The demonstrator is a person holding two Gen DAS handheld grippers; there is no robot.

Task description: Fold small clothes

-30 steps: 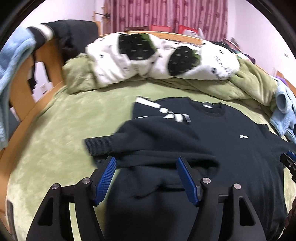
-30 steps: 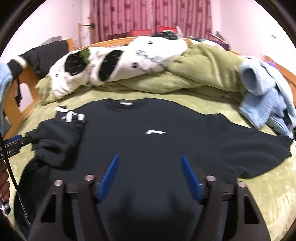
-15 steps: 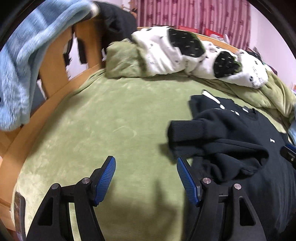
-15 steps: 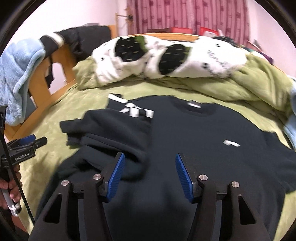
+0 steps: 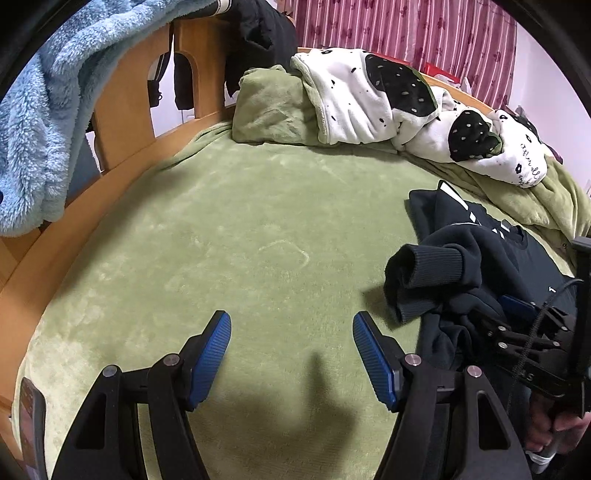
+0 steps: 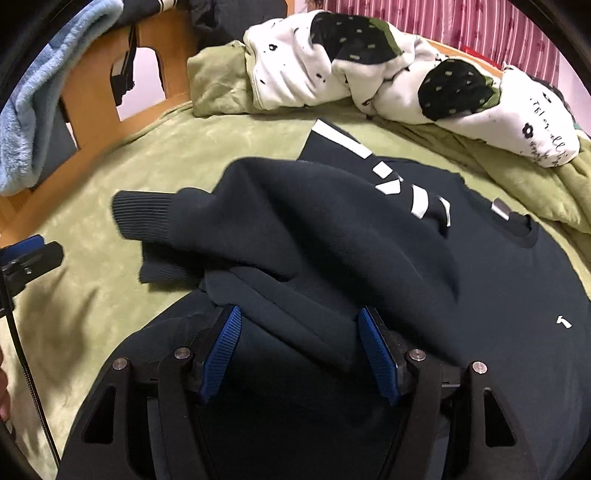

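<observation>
Writing first: the white quilt (image 6: 406, 85) by the headboard has dark script on its end, too warped to read; the black sweatshirt (image 6: 480, 280) carries white slashed blocks on one shoulder, a small white mark on the chest and a grey tag at the collar, no letters I can make out. Sweatshirt lies flat on the green bed cover (image 5: 229, 236), collar toward the quilt, hem toward me, long axis running from me up to the headboard. Its one sleeve (image 6: 258, 221) is folded across the body, ribbed cuff (image 6: 142, 210) pointing left and sticking out over the cover. My right gripper (image 6: 301, 350) sits low on the shirt w/ jaws apart, a thick fold of the sleeve lying between the blue pads (image 6: 221, 350); can't tell if they touch it. My left gripper (image 5: 291, 354) hangs over bare cover, just left of the shirt, jaws wide apart, nothing in them. Around: wooden bed rail (image 5: 122, 110) w/ a fluffy blue blanket (image 5: 44, 110) draped over it, dark clothes hung beside, striped pink curtain (image 5: 406, 33) behind. Quilt and a bunched green blanket (image 5: 273, 110) crowd the far end, just past the collar.
</observation>
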